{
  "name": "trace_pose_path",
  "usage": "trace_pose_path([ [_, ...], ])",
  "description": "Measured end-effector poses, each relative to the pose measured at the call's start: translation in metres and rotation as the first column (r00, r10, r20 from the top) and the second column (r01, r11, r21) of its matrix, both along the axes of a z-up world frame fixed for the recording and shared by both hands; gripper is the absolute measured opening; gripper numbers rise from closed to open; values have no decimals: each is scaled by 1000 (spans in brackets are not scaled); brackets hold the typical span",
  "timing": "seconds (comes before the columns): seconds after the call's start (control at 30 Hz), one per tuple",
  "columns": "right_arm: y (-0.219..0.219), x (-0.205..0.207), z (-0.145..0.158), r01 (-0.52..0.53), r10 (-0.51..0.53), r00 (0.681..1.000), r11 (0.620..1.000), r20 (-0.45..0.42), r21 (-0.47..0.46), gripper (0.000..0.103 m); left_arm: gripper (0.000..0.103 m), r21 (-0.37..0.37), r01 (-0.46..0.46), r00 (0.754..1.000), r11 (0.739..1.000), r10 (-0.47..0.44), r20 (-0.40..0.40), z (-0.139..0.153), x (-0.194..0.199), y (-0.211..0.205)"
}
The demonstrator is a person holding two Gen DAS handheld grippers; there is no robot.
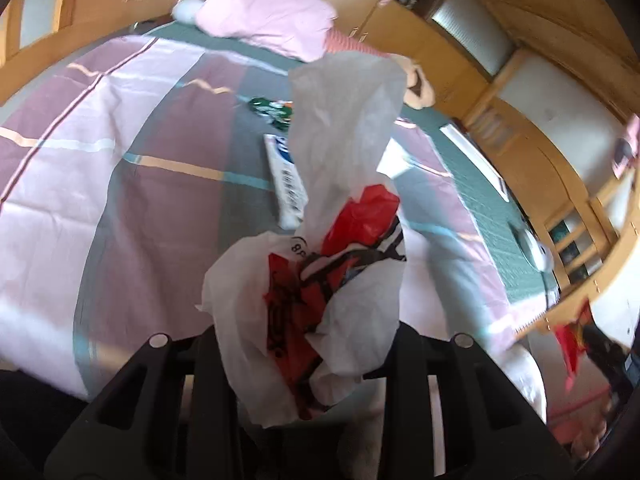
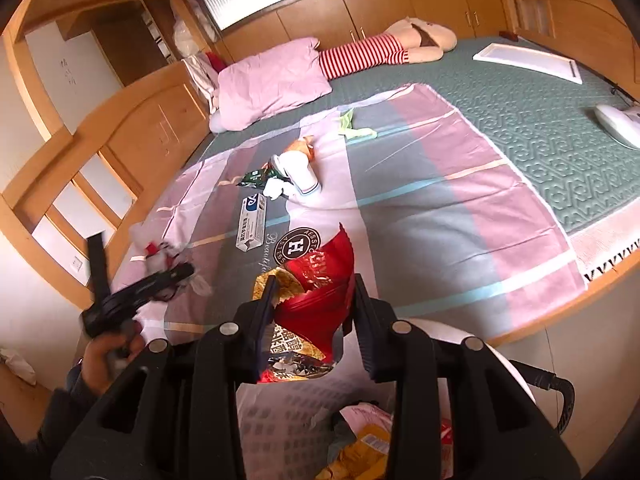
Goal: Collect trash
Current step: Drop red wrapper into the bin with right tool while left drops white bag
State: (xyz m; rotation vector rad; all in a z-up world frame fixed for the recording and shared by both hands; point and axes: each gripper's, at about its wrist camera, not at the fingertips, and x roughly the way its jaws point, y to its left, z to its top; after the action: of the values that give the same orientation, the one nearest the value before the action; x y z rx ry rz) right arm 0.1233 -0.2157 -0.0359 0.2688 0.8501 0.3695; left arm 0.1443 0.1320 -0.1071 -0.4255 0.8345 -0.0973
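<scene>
on the far left of the right wrist view, the left gripper (image 2: 176,276) reaches over the near-left corner of the bed, the person's hand (image 2: 114,350) on its handle; it is blurred there, and the white and red plastic bag (image 2: 168,256) at its tip is only a smear. the left wrist view shows it better: the left gripper (image 1: 308,364) is clamped on that crumpled white plastic bag (image 1: 320,280), red print and black lettering showing through, its loose end standing up and hiding part of the bed behind.

past the bag lies a white and blue carton (image 1: 286,184), its right side covered by the plastic; in the right wrist view the same carton (image 2: 252,222) lies whole on the striped sheet (image 2: 420,208). further back are a green wrapper (image 2: 254,178), a white cup (image 2: 300,172) on its side, an orange scrap (image 2: 304,146) and a pale green scrap (image 2: 352,124), too small to make out more.

in the centre, the right gripper (image 2: 312,316) pinches a red and gold snack bag (image 2: 320,292); its lower part is cut off behind the fingers. below it, a bin (image 2: 480,340) with more wrappers inside is mostly hidden by the gripper body.

toward the right, the pink pillow (image 2: 272,80), the striped plush toy (image 2: 384,50) and a white tray (image 2: 528,60) rest on the green mattress (image 2: 540,128).
</scene>
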Motion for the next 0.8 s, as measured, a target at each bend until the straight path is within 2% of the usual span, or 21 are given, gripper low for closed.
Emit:
trace_pose_path([
  [0.17, 4, -22, 5, -1, 4, 999, 997, 37, -79, 36, 31, 116, 90, 995, 989, -96, 43, 28, -49, -53],
  [0.37, -4, -38, 8, 12, -8, 999, 996, 39, -91, 36, 33, 185, 168, 975, 968, -191, 116, 54, -90, -93],
  [0.43, -8, -40, 4, 12, -11, 1000, 995, 17, -101, 36, 34, 177, 200, 967, 964, -224, 123, 56, -98, -103],
  [0.53, -2, -45, -26, -32, 15, 994, 986, -106, -163, 37, 34, 174, 227, 962, 958, -249, 115, 53, -101, -115],
  [0.6, 3, -50, -45, -64, 28, 986, 972, -162, -225, 42, 34, 162, 237, 960, 958, -257, 113, 52, -99, -116],
  [0.67, 0, -54, -52, -48, 5, 985, 968, -175, -246, 55, 35, 158, 253, 956, 954, -272, 113, 53, -101, -119],
  [0.7, -5, -55, -49, -18, -19, 987, 974, -162, -226, 59, 35, 155, 267, 952, 951, -285, 114, 53, -103, -122],
  [0.73, -14, -54, -42, 26, -54, 988, 981, -142, -192, 68, 35, 148, 285, 946, 947, -303, 117, 53, -105, -127],
  [0.8, -31, -56, -24, 110, -120, 990, 987, -79, -121, 71, 36, 139, 323, 932, 936, -340, 123, 49, -101, -130],
])
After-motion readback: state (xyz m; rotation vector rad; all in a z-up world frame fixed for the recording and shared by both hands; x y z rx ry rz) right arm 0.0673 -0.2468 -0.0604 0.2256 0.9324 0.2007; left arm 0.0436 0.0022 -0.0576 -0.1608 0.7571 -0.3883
